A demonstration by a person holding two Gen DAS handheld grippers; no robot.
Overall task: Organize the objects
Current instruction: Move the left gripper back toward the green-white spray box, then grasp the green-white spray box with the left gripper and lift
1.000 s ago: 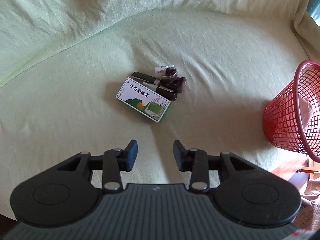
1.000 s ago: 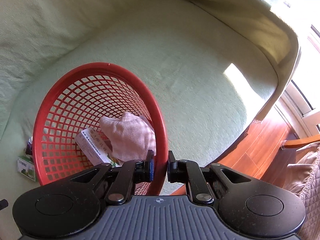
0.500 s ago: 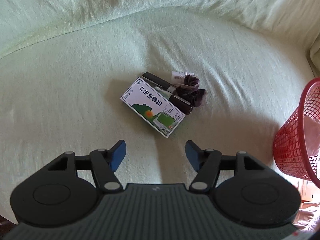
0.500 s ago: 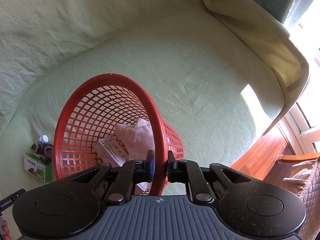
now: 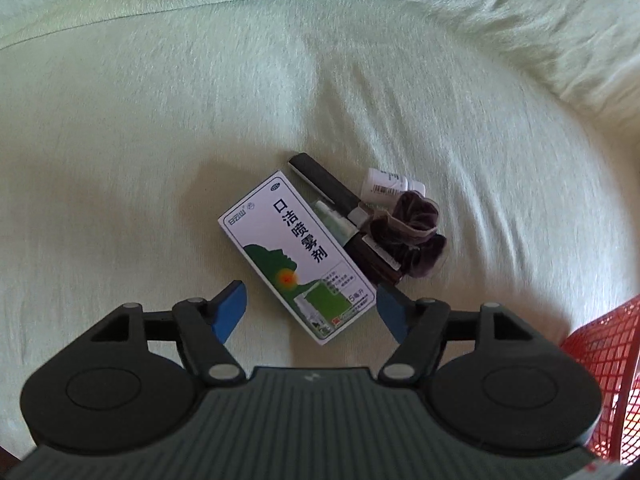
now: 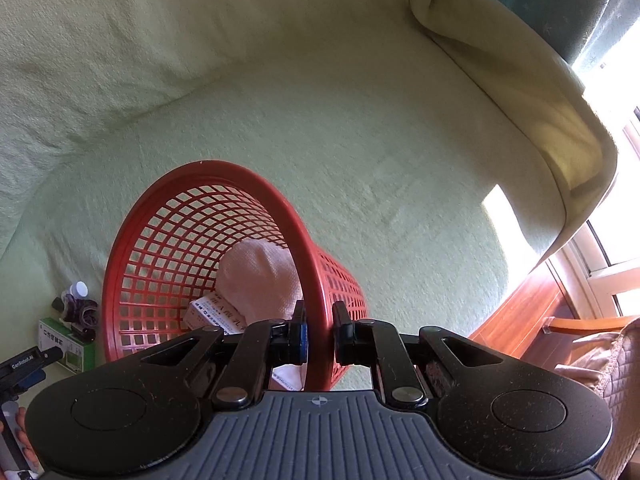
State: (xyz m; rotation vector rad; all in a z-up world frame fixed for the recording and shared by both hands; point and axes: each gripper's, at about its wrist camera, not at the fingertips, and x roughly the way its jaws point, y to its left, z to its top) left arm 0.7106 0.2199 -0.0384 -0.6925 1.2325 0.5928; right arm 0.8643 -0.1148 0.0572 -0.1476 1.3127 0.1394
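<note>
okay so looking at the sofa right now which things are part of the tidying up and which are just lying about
Part of the job:
- green and white box, between the open left gripper fingers
- black tube, small white bottle, dark scrunchie
- red basket, rim clamped by the right gripper; inside it a pink cloth and a white box

Just there:
- green sofa cover
- wooden floor
</note>
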